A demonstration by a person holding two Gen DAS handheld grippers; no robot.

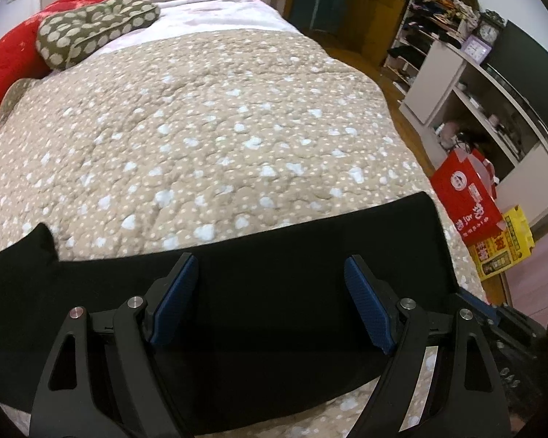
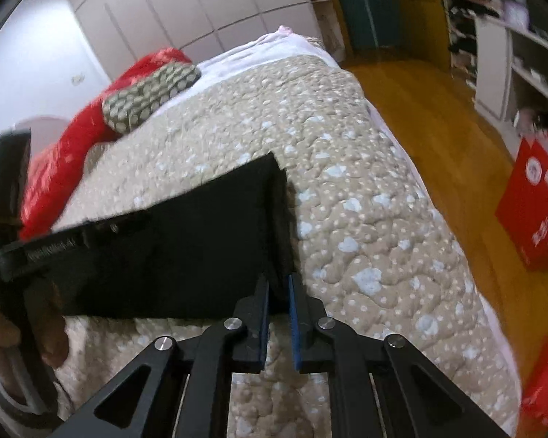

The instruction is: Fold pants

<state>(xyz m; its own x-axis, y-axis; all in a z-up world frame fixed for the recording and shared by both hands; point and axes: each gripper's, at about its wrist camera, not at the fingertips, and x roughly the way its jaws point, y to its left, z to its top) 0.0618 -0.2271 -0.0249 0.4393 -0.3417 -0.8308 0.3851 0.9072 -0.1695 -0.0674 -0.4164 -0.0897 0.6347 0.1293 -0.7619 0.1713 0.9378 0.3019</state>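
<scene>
Black pants (image 1: 270, 314) lie as a flat band across the near end of a beige quilted bed (image 1: 219, 127). My left gripper (image 1: 271, 257) hangs open just above the middle of the band, its blue pads wide apart with nothing pressed between them. In the right wrist view the pants (image 2: 201, 237) stretch away to the left, and my right gripper (image 2: 278, 277) is shut on the near corner of their right end, with black cloth pinched between the blue pads. A hand (image 2: 54, 346) holds the other gripper's handle at the left edge.
A spotted olive pillow (image 1: 95, 25) and a red blanket (image 1: 7, 62) lie at the bed's far left. To the right of the bed are the wooden floor (image 2: 438, 138), a red bag (image 1: 467, 197), a yellow box (image 1: 507, 248) and white shelves (image 1: 467, 84).
</scene>
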